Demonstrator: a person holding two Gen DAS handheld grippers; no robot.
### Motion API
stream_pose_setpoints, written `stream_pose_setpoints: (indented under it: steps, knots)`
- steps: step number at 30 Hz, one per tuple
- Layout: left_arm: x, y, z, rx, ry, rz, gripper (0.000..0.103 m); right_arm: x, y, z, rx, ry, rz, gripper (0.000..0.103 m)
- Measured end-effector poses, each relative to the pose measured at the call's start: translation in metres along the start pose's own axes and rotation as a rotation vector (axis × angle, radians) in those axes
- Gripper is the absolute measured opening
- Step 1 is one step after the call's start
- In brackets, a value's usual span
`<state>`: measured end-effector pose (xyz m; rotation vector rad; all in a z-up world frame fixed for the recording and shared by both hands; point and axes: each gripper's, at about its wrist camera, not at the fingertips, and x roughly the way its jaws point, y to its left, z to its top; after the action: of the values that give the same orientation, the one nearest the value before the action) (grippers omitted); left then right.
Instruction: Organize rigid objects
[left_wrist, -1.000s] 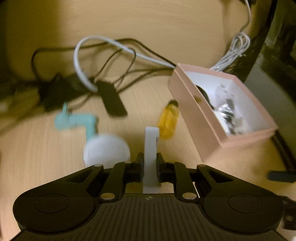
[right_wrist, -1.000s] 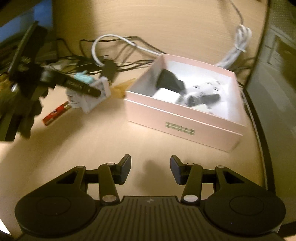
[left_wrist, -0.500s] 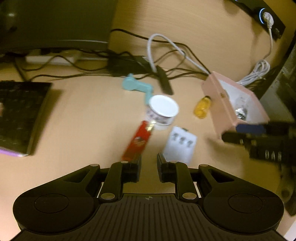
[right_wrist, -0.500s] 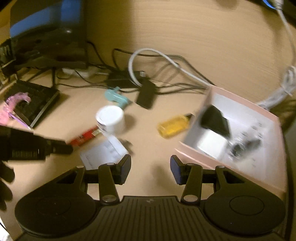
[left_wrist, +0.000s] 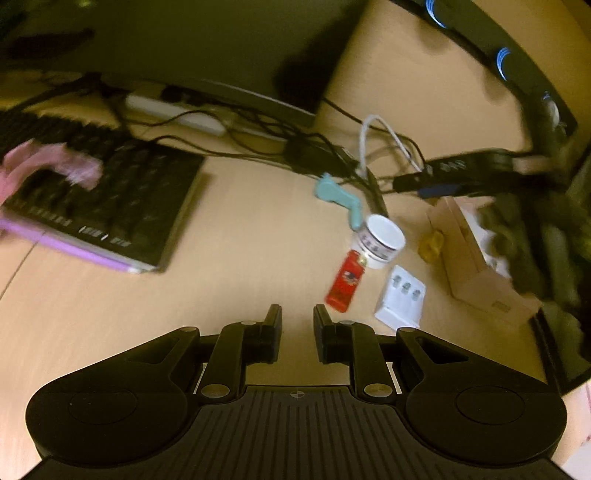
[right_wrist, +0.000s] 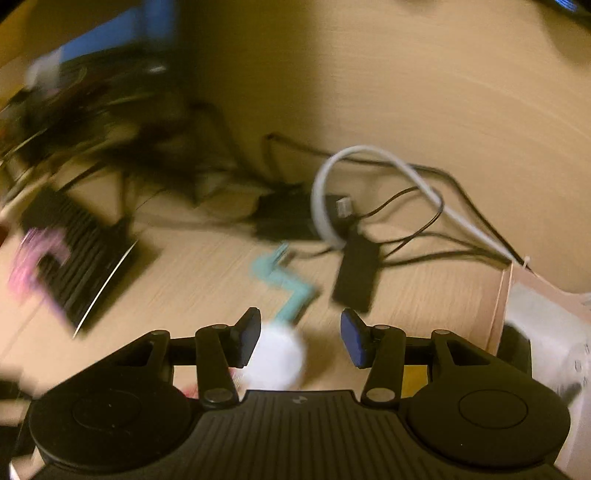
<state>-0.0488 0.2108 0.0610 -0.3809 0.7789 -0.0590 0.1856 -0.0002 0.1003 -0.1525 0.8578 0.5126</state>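
Far left on the pale wooden desk (left_wrist: 229, 258) there's a black keyboard with a purple edge (left_wrist: 99, 206). The left gripper (left_wrist: 297, 319) has its jaws nearly together with nothing between them. Right of it come the red plastic lighter (left_wrist: 345, 280), round white jar (left_wrist: 382, 240), flat white rectangular pack (left_wrist: 400, 297) and pink cardboard box (left_wrist: 476, 266). The right gripper (right_wrist: 299, 328) is spread apart, empty, above that jar, teal plastic crank (right_wrist: 284, 280) just past it.

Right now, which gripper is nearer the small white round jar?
Right. The right gripper hangs just over the white jar; the left gripper sits back, lighter between.
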Motion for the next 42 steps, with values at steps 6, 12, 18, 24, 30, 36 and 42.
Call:
stream_pose_setpoints:
  steps: [6, 12, 18, 24, 30, 36, 42]
  knots:
    - [-0.006, 0.023, -0.006, -0.067, -0.028, -0.015, 0.02, 0.089, -0.032, 0.031, 0.138, 0.115, -0.084, 0.042]
    - [0.001, 0.027, -0.003, -0.075, -0.015, -0.028, 0.02, 0.083, -0.039, 0.013, 0.114, 0.212, -0.049, 0.036]
    - [0.02, 0.023, 0.003, -0.063, -0.012, -0.077, 0.02, 0.018, -0.039, -0.008, 0.048, 0.246, 0.095, 0.037]
    - [0.027, 0.008, 0.001, -0.046, -0.004, -0.111, 0.02, 0.051, -0.068, 0.013, -0.022, 0.251, -0.233, 0.019]
    - [0.029, 0.0, -0.001, -0.022, 0.026, -0.098, 0.02, 0.076, -0.07, 0.004, -0.041, 0.355, -0.282, 0.004]
    - [0.038, -0.026, 0.002, 0.073, 0.066, -0.117, 0.02, 0.035, -0.042, -0.038, -0.026, 0.403, -0.11, 0.003]
    - [0.054, -0.071, -0.005, 0.228, 0.123, -0.136, 0.02, -0.01, -0.025, -0.08, -0.01, 0.382, 0.007, 0.003]
